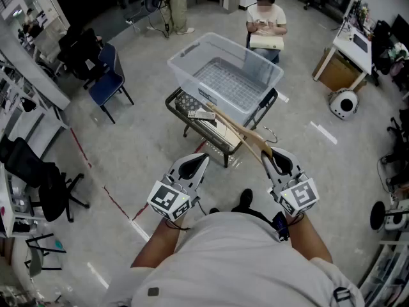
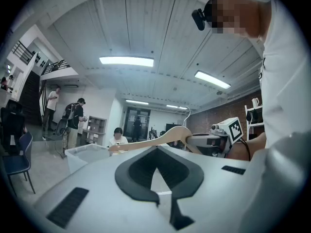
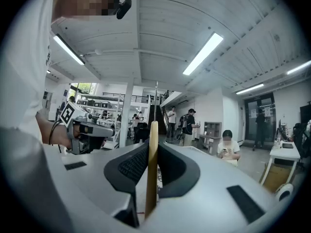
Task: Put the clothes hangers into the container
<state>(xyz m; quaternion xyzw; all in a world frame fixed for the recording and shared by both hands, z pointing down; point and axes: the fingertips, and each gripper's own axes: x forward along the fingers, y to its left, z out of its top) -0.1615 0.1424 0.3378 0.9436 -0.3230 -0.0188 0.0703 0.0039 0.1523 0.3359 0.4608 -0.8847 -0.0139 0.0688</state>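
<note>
My right gripper is shut on a wooden clothes hanger. The hanger reaches up and left from the jaws, and its far tip lies near the front wall of the clear plastic container. In the right gripper view the hanger stands on edge between the pads. My left gripper hangs shut and empty, level with the right one, in front of the cart. From the left gripper view the hanger shows crossing toward the container.
The container rests on a black wire cart that also carries a small flat device. A seated person is behind it. A blue chair and a black chair stand at left. A desk with a cardboard box is at right.
</note>
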